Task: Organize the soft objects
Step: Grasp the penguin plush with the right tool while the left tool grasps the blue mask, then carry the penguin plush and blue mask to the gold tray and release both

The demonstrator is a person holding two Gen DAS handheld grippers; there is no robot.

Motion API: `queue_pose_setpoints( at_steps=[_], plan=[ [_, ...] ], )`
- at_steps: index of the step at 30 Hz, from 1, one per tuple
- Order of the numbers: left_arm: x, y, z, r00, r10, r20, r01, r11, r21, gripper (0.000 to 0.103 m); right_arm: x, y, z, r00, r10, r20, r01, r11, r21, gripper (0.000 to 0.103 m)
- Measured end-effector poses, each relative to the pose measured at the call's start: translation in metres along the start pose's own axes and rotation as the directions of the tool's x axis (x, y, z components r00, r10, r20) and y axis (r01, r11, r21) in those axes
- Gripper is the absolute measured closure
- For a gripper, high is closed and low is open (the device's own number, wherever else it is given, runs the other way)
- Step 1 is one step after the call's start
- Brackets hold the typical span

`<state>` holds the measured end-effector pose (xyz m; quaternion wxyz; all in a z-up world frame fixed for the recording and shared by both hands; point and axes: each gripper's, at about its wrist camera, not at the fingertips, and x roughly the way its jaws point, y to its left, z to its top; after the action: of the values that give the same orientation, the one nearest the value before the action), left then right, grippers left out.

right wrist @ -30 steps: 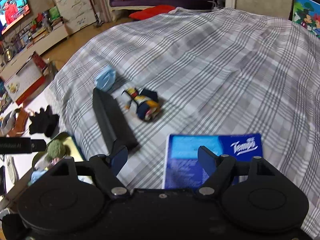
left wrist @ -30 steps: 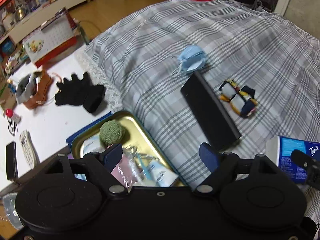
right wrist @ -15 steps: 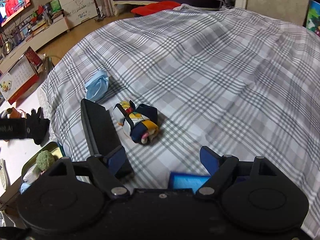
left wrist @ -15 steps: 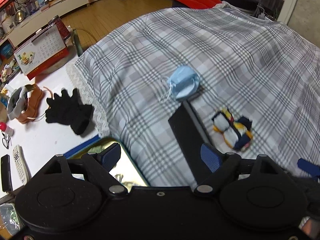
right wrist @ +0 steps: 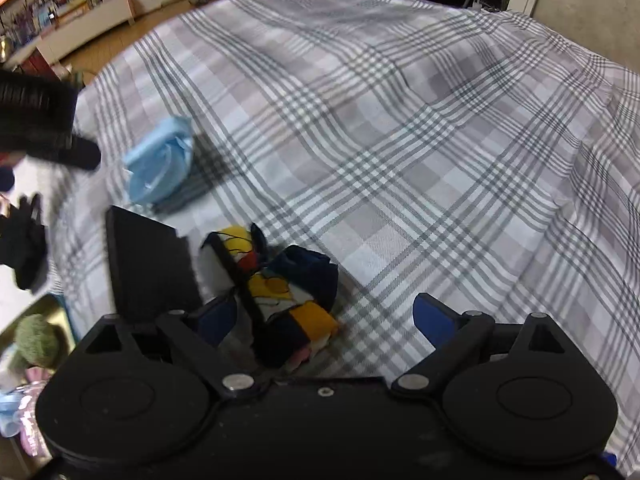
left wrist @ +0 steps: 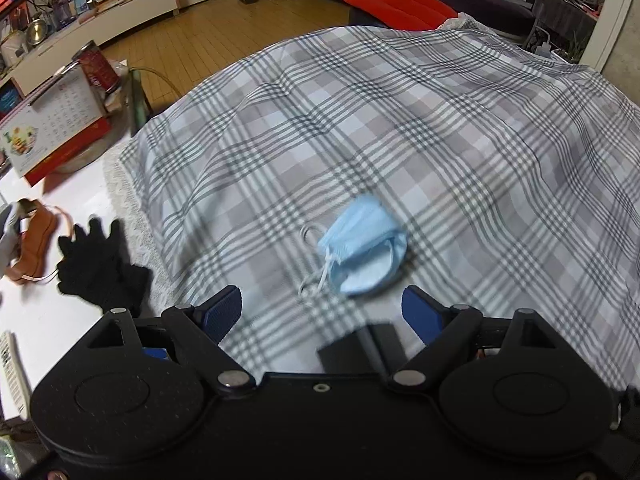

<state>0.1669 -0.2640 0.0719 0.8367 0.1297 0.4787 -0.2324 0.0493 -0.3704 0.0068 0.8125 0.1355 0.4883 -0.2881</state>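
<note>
A crumpled light blue face mask (left wrist: 362,256) lies on the grey plaid cloth (left wrist: 400,140); it also shows in the right wrist view (right wrist: 160,166). My left gripper (left wrist: 322,312) is open and empty, just short of the mask. A bundle of colourful socks (right wrist: 280,292) lies on the cloth right in front of my right gripper (right wrist: 324,320), which is open and empty. Black gloves (left wrist: 98,268) lie on the white surface at the left.
A flat black case (right wrist: 148,264) lies between mask and socks, also seen under the left gripper (left wrist: 360,348). A gold tin with a green plush ball (right wrist: 36,340) sits lower left. A calendar (left wrist: 52,128), brown pouch (left wrist: 36,240) and remote (left wrist: 12,372) are at the left.
Both grippers have moved forward over the cloth. The left one has closed in on the blue mask, the right one on the socks. The tissue pack and tin have dropped out of the left view.
</note>
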Motion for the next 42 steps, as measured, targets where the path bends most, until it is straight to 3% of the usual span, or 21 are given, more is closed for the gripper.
queue_pose_setpoints(
  at_steps=[6,9,13,15,16,18,24,26,30,36,42],
  plan=[
    [0.034,-0.001,0.012,1.000,-0.008,-0.017,0.008,1.000,-0.023,0.018,0.020,-0.004,-0.001,0.998,0.068,-0.014,-0.068,0.997,0.045,0.006],
    [0.054,-0.002,0.014,0.998,-0.032,-0.053,0.029,0.998,-0.048,0.018,0.020,-0.005,-0.005,0.994,0.112,-0.008,-0.111,0.993,0.042,0.011],
    [0.077,-0.009,0.015,0.995,-0.049,-0.089,0.042,0.996,-0.082,0.018,0.023,-0.007,-0.005,0.979,0.200,-0.027,-0.199,0.979,0.050,0.028],
    [0.084,-0.011,0.016,0.994,-0.059,-0.092,0.050,0.993,-0.106,0.018,0.022,-0.007,-0.005,0.970,0.240,-0.030,-0.239,0.970,0.035,0.045],
    [0.088,-0.012,0.017,0.993,-0.065,-0.093,0.055,0.992,-0.112,0.018,0.021,-0.008,-0.005,0.960,0.278,-0.038,-0.277,0.960,0.032,0.059],
    [0.095,-0.016,0.019,0.992,-0.069,-0.103,0.056,0.991,-0.120,0.018,0.020,-0.012,-0.003,0.946,0.320,-0.053,-0.317,0.947,0.051,0.060],
    [0.108,-0.021,0.022,0.990,-0.069,-0.122,0.052,0.990,-0.134,0.024,0.010,-0.036,0.000,0.959,0.284,-0.010,-0.281,0.952,0.122,0.062],
    [0.111,-0.020,0.023,0.990,-0.067,-0.127,0.048,0.988,-0.148,0.038,0.006,-0.045,0.001,0.968,0.252,0.011,-0.251,0.957,0.145,0.062],
    [0.111,-0.024,0.023,0.990,-0.056,-0.127,0.040,0.991,-0.130,0.053,0.004,-0.060,0.000,0.973,0.229,0.021,-0.229,0.955,0.188,0.062],
    [0.082,-0.030,0.024,0.996,-0.042,-0.082,0.035,0.996,-0.085,0.054,-0.002,-0.078,0.001,0.980,0.192,0.050,-0.198,0.955,0.222,0.062],
    [0.009,-0.023,0.009,0.999,-0.053,-0.006,0.053,0.998,-0.018,0.054,-0.032,-0.089,-0.002,0.982,0.152,0.113,-0.174,0.957,0.232,0.062]
  ],
)
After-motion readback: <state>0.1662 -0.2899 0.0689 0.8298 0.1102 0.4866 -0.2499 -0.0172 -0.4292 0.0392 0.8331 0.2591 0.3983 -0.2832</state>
